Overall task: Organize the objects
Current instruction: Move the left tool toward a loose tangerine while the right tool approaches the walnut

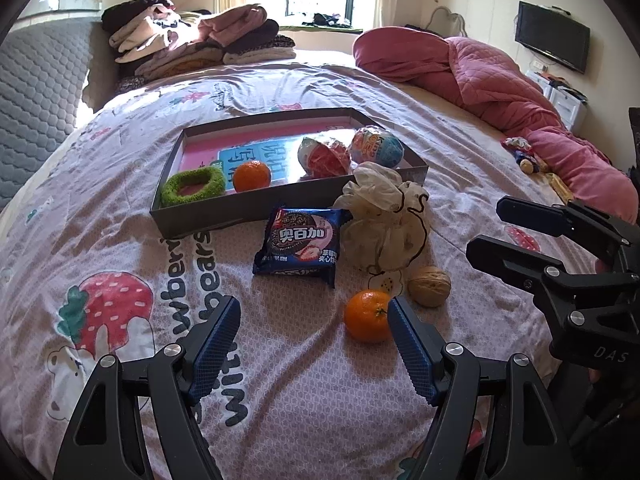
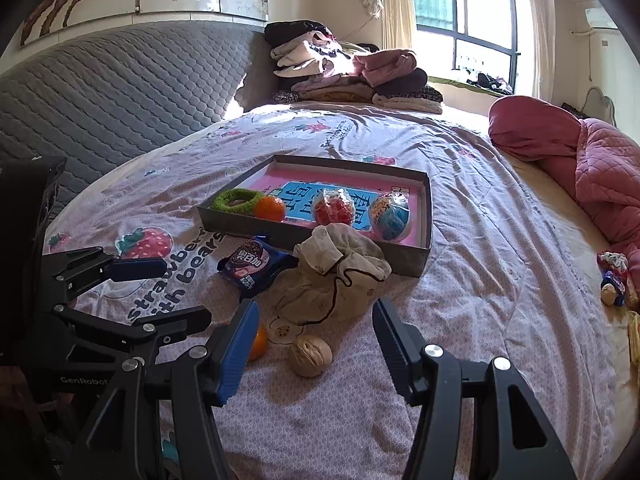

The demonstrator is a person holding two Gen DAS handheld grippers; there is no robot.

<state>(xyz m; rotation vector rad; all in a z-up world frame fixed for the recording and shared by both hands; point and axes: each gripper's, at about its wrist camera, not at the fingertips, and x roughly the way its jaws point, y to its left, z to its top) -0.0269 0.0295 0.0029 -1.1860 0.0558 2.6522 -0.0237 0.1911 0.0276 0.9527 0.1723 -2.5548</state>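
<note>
- Orange (image 1: pixel 366 314) sits on the bed in front of the box (image 1: pixel 224 212), beside the walnut (image 1: pixel 429 285).
- Our left gripper (image 1: pixel 314 346) and right gripper (image 2: pixel 316 350) are both wide open, holding nothing.
- We think our next move is to grab the orange and put it in the box.

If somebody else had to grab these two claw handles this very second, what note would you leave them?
Left claw: open, empty, low over the bed beside the loose orange.
Right claw: open, empty, walnut just ahead.
Done: green ring, another orange and two wrapped eggs lie in the box.
Left: loose orange, walnut, cookie pack and cloth pouch lie on the bedsheet in front of the box.
</note>
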